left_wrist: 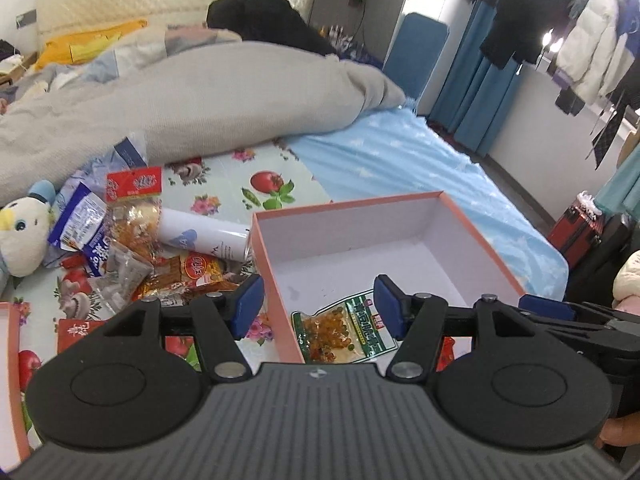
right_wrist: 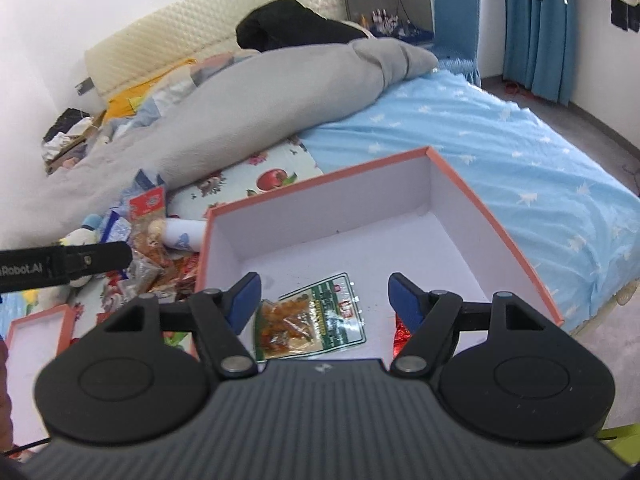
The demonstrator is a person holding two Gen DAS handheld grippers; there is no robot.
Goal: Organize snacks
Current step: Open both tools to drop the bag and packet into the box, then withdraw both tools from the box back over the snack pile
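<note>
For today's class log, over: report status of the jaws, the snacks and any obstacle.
Left gripper and right gripper open, empty. Green snack packet lies in the orange box. Snack pile outside, left. Nothing blocking.

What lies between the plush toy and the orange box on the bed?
A heap of snack packets and a white can on its side lie between the plush toy and the orange box, shown best in the left wrist view.
</note>
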